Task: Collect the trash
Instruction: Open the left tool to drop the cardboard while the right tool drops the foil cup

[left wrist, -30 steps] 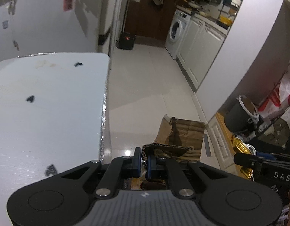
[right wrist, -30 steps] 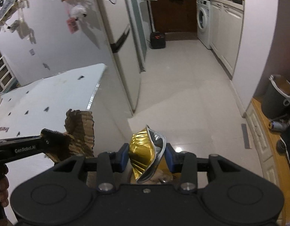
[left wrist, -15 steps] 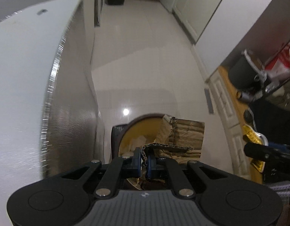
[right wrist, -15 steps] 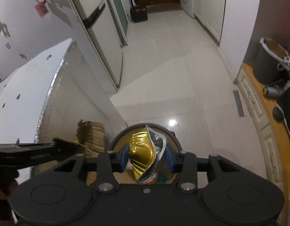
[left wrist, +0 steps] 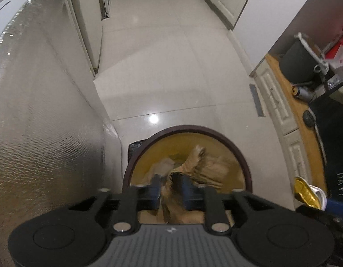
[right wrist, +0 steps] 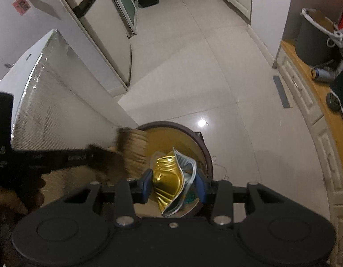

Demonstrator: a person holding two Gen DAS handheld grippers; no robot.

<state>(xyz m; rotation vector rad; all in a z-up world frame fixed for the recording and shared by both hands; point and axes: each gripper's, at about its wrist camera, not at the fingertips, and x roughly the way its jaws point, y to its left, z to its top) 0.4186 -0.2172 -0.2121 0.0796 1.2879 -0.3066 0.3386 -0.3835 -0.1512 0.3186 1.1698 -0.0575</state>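
A round trash bin (left wrist: 242, 160) with a dark rim and yellow inside stands on the floor below both grippers; it also shows in the right wrist view (right wrist: 205, 149). My left gripper (left wrist: 170, 190) is over the bin with its jaws parted, and a torn piece of brown cardboard (left wrist: 207, 166) is blurred between and below them. From the right wrist view the cardboard (right wrist: 133, 146) sits at the left gripper's tip. My right gripper (right wrist: 173, 183) is shut on a crushed gold can (right wrist: 169, 178) above the bin; the can also shows in the left wrist view (left wrist: 305, 192).
A silver-sided table (left wrist: 49, 111) stands close on the left of the bin. A fridge (right wrist: 100, 33) is behind it. A wooden cabinet edge (left wrist: 305, 120) with a grey bucket (right wrist: 314, 42) is on the right. White tiled floor (left wrist: 171, 66) runs ahead.
Both grippers dropped from table height down over the bin. The left gripper's jaws have opened and the cardboard is coming loose toward the bin. The right gripper keeps the can.
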